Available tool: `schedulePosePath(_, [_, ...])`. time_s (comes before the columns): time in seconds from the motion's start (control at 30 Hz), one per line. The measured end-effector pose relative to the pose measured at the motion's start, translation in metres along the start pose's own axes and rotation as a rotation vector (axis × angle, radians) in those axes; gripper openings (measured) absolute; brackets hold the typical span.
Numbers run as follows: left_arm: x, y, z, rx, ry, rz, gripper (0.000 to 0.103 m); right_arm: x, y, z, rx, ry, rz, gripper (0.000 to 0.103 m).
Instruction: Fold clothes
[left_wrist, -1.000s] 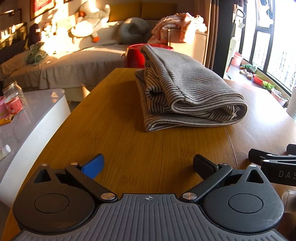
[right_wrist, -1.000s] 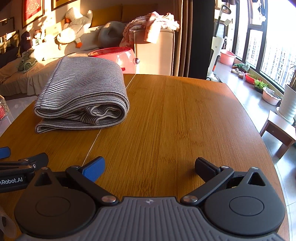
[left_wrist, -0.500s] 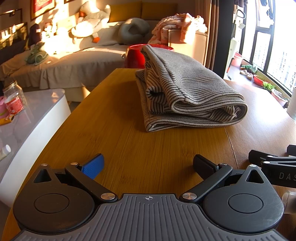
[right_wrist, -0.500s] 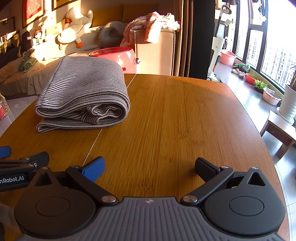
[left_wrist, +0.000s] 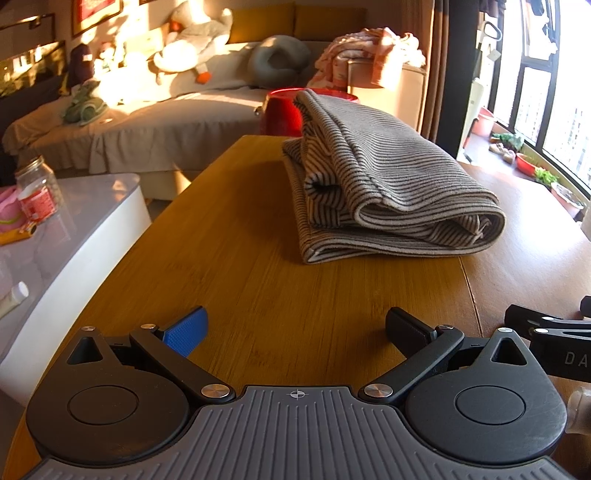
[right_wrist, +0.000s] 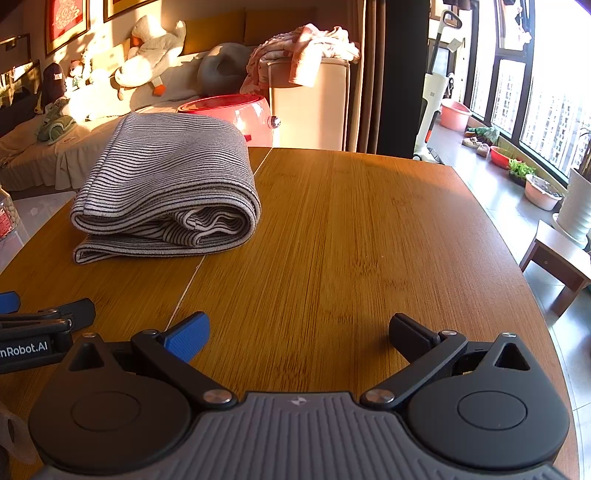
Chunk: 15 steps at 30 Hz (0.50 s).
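Observation:
A grey striped garment (left_wrist: 388, 184) lies folded in a thick stack on the wooden table (left_wrist: 240, 258), toward its far end. It also shows in the right wrist view (right_wrist: 166, 188), at the left. My left gripper (left_wrist: 295, 328) is open and empty, low over the table, well short of the garment. My right gripper (right_wrist: 299, 334) is open and empty too, beside the left one, over bare wood (right_wrist: 351, 240). Each gripper's side shows at the edge of the other's view.
A red tub (right_wrist: 236, 110) stands just behind the table's far end. A white side table (left_wrist: 74, 229) with a jar (left_wrist: 35, 192) is at the left. A sofa with plush toys (left_wrist: 184, 55) and a clothes-laden hamper (right_wrist: 310, 92) stand behind. A low stool (right_wrist: 554, 258) is at the right.

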<state>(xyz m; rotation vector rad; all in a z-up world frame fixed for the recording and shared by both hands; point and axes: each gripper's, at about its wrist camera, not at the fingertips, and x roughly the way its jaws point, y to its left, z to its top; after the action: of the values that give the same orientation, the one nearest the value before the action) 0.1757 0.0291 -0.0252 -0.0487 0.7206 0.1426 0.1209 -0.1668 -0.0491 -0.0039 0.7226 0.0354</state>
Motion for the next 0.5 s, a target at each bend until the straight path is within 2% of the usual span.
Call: schedulePosePath(0.5, [-0.0014, 0.0036, -0.0015, -0.003, -0.001, -0.007, 0.103, -0.0002, -0.0019, -0.0006, 0.003, -0.001, -0.003, 0.103])
